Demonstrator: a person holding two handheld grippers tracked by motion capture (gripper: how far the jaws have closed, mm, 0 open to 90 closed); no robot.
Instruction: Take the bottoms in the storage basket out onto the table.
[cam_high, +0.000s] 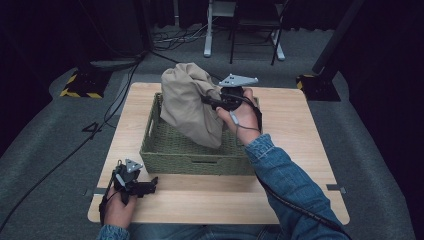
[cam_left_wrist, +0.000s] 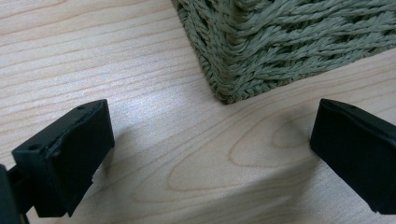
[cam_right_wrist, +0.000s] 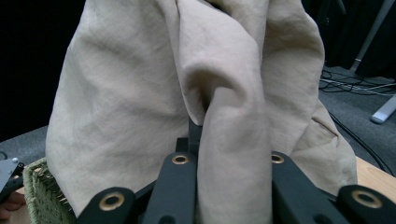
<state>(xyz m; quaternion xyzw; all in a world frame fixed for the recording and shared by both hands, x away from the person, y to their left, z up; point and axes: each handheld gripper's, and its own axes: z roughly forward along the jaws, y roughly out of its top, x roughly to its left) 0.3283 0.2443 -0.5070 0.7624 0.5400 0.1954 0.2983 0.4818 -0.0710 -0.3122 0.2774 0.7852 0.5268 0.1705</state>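
Wooden table (cam_high: 300, 150), right tongs (cam_high: 216, 102) clamping beige cloth (cam_high: 187, 102) hiding basket (cam_high: 195, 159) interior, left tongs (cam_high: 150, 185) open.

Bench (cam_high: 300, 150): pale wood-grain top, rectangular, standing on grey carpeted floor (cam_high: 380, 150). Directly on it: one green woven basket (cam_high: 195, 160), rectangular, set toward the left and far side, its near corner visible in the left gripper view.

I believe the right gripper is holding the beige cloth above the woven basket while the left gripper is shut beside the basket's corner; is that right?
Not quite: the left gripper is open, its fingers wide apart on the table, as the left gripper view shows. The rest stands: the right gripper holds the beige cloth above the woven basket.
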